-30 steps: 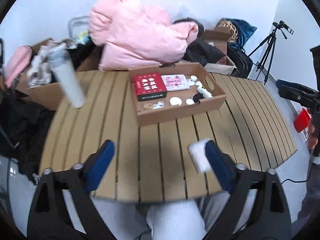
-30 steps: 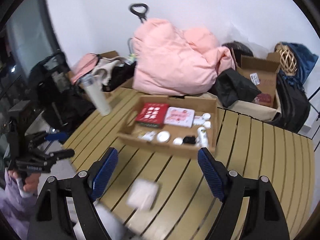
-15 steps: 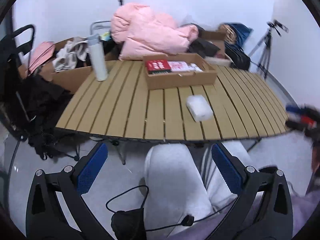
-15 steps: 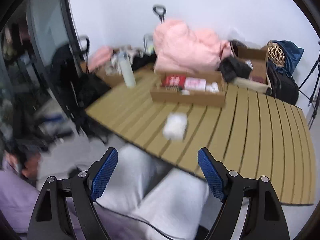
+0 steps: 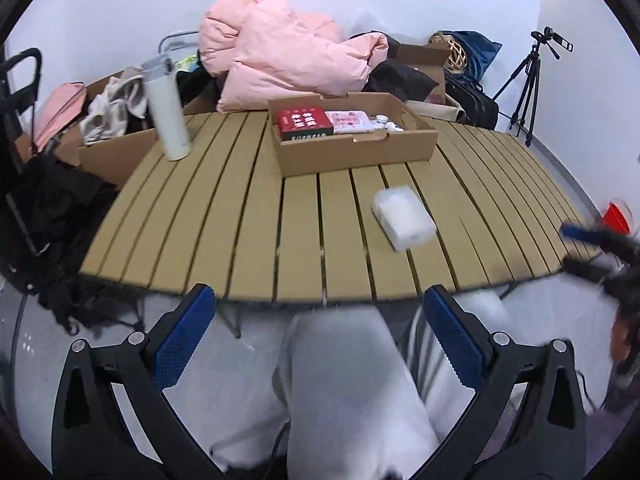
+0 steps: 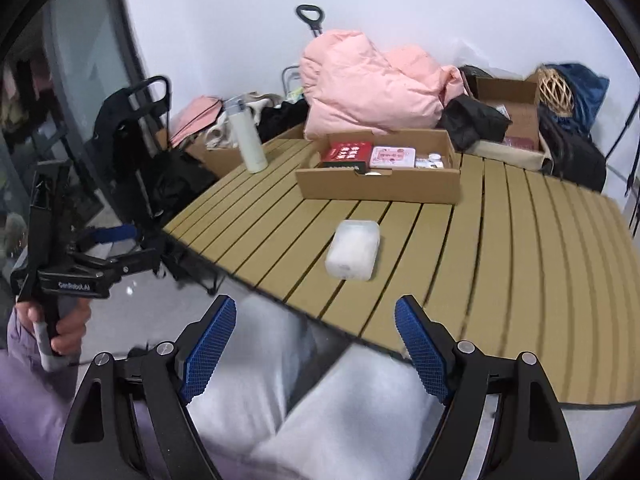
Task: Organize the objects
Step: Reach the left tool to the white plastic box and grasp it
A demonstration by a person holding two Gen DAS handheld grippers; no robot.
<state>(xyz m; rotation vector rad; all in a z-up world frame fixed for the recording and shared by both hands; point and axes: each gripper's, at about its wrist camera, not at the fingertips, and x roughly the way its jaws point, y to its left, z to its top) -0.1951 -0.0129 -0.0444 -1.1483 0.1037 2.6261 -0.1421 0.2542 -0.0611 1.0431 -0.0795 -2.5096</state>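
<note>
A white translucent plastic box point(image 5: 403, 217) lies on the slatted wooden table point(image 5: 240, 216), near its front edge; it also shows in the right wrist view point(image 6: 353, 249). Behind it stands an open cardboard tray point(image 5: 356, 152) holding a red box point(image 5: 305, 123), a pink packet point(image 5: 352, 121) and several small white items. My left gripper point(image 5: 320, 344) is open and empty, held below the table's front edge over my lap. My right gripper point(image 6: 316, 356) is open and empty, also off the table's near edge. The left gripper also appears at the left in the right wrist view point(image 6: 116, 248).
A white bottle point(image 5: 167, 114) stands at the table's back left. A pink duvet point(image 5: 288, 60), cardboard boxes, bags and clothes pile behind the table. A tripod point(image 5: 528, 80) stands at the right. My legs in light trousers point(image 5: 352, 392) are under both grippers.
Both grippers have pulled back from over the table to below its front edge. The white box, near the left gripper's right finger a second ago, now lies free on the table.
</note>
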